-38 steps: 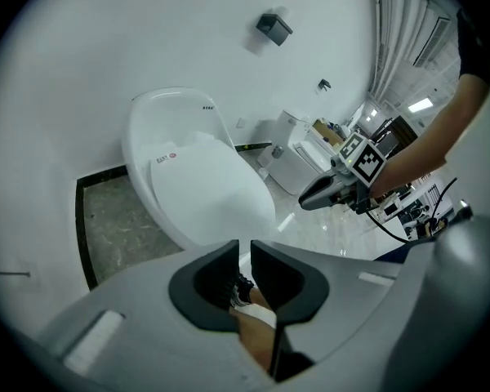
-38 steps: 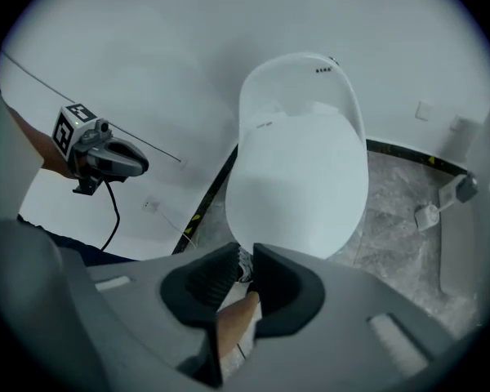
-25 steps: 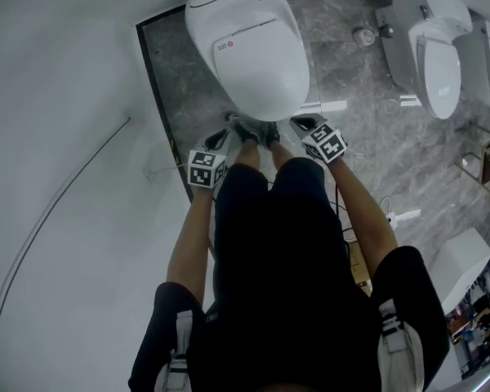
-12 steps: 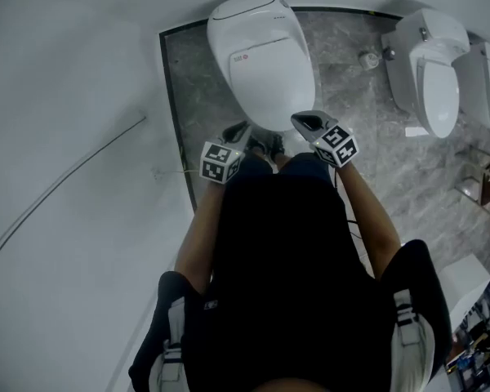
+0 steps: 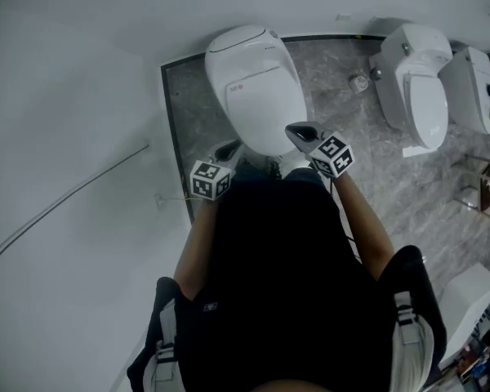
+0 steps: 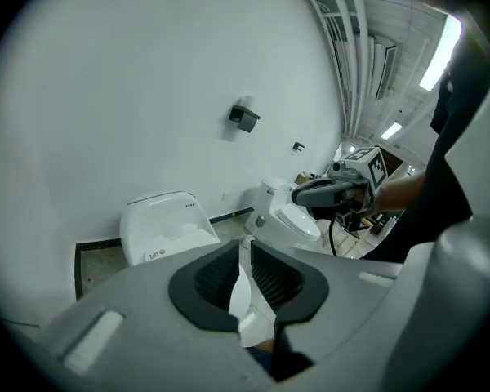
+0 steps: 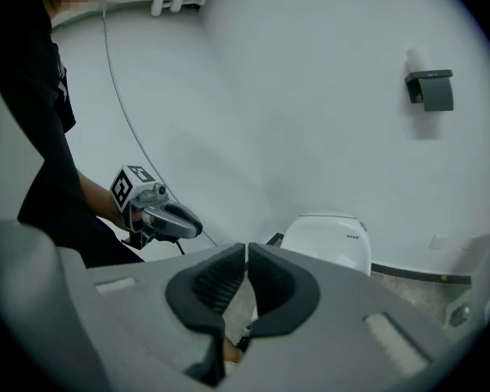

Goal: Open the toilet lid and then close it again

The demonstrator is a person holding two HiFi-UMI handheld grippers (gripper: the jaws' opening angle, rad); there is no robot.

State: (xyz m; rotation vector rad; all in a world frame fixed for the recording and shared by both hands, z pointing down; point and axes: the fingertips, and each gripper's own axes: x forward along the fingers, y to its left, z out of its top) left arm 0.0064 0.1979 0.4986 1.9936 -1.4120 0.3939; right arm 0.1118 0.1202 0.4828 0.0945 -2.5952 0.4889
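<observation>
The white toilet (image 5: 253, 84) stands on a grey marble slab with its lid down. In the left gripper view the toilet (image 6: 163, 227) sits ahead and below, and the right gripper view has the toilet (image 7: 331, 239) low at centre right. My left gripper (image 5: 227, 149) hovers at the bowl's front left, its jaws a narrow slit apart with nothing between them. Over the lid's front right hangs my right gripper (image 5: 298, 131), shut and empty. Neither touches the toilet. Each gripper is seen from the other: the right gripper (image 6: 310, 193), the left gripper (image 7: 184, 219).
Two more white toilets (image 5: 412, 88) (image 5: 469, 88) stand to the right on the marble floor (image 5: 367, 153). A white wall (image 5: 65, 137) with a thin cable (image 5: 65, 202) is on the left. A small bracket (image 7: 431, 88) hangs on the wall above the toilet.
Both grippers have risen from beside the bowl's front rim to above its front end. The lid stays down throughout.
</observation>
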